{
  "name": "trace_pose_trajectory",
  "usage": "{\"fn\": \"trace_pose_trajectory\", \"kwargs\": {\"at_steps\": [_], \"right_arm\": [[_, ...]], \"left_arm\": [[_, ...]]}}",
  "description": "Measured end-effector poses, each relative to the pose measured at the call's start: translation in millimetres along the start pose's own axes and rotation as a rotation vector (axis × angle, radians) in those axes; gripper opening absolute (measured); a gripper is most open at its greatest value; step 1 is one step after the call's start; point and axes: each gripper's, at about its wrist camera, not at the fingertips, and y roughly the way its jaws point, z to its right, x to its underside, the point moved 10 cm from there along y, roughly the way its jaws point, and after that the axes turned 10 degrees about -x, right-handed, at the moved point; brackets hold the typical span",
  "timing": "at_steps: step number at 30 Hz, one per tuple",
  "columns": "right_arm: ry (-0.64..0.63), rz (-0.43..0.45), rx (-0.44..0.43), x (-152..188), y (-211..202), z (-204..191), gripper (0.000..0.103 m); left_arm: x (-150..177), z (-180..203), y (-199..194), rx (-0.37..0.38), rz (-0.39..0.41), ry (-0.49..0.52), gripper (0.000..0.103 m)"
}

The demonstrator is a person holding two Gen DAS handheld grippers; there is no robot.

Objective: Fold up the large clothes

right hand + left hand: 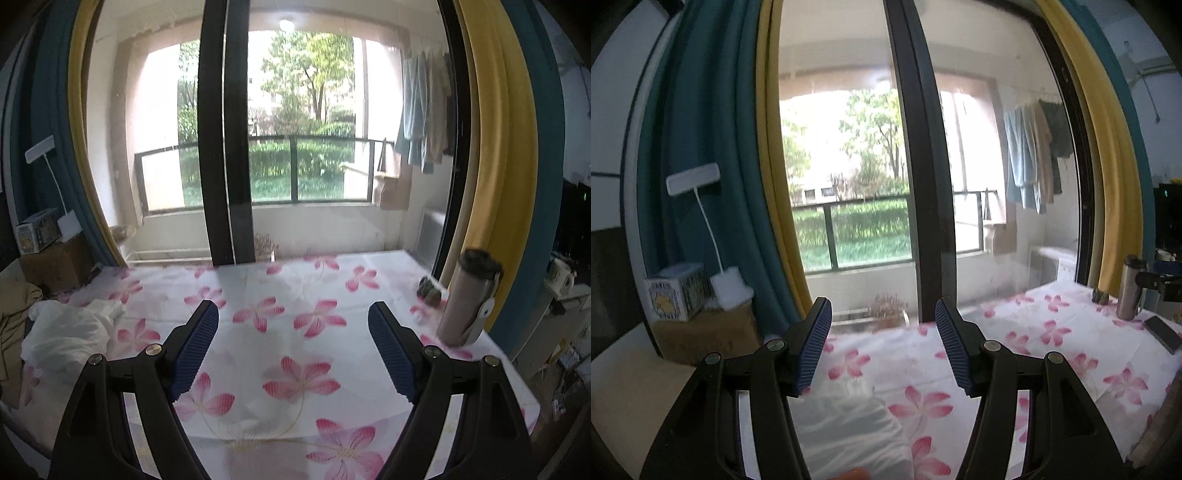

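- The left gripper (882, 314) hangs above the table (1071, 332) with its blue ribbed pads (812, 350) spread wide and nothing between them.
- The right gripper (293, 319) is likewise splayed apart over the table (295, 288), holding nothing; its pads (194, 347) frame bare flowered cloth.
- The table wears a white cover printed with pink flowers and stands against a glass door (225, 129).
- The garment (70, 328), a crumpled white heap, lies at the table's left edge in the right wrist view, well apart from the right gripper.
- In the left wrist view the garment (846, 424) shows as a soft white mass on the table just below and between the left fingers; whether they touch it cannot be told.
- Beige cloth (14, 310) lies beside the garment, off the table's left edge.
- A steel flask (467, 299) stands upright at the table's far right corner, with a small dark object (428, 290) just beside it, nearer the door.
- A dark flat phone-like slab (1163, 334) lies on the table near the flask (1130, 288) in the left wrist view.
- Left of the table a cardboard box (705, 332) carries a printed carton (677, 291) and a white lamp (694, 179).
- Teal curtains (687, 147) with yellow edging flank the door (923, 166).
- Beyond the door, clothes (424, 107) hang on a balcony with a railing and green trees behind.
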Motion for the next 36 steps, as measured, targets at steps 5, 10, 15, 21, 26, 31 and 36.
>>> {"fn": "trace_pose_trajectory", "kwargs": {"at_steps": [5,10,15,21,26,31,36], "right_arm": [[-0.023,0.054,0.006,-17,-14,-7,0.085],[-0.058,0.097,0.010,-30,-26,-17,0.089],[-0.074,0.127,0.015,-37,-35,-22,0.091],[-0.088,0.137,0.029,-36,-37,-27,0.092],[-0.079,0.129,0.041,-34,-36,-23,0.095],[-0.066,0.113,0.048,-28,-31,-18,0.097],[-0.063,0.093,0.040,-22,-28,-21,0.097]], "left_arm": [[-20,-5,-12,-0.030,0.069,-0.037,0.063],[-28,-9,-20,-0.032,0.104,-0.056,0.063],[-28,-14,-25,-0.036,0.115,-0.070,0.063],[-17,-22,-18,0.004,0.072,-0.115,0.063],[-2,-28,-8,0.018,0.019,-0.143,0.063],[11,-28,-4,0.034,-0.022,-0.158,0.063],[17,-27,-3,0.036,-0.036,-0.154,0.063]]}}
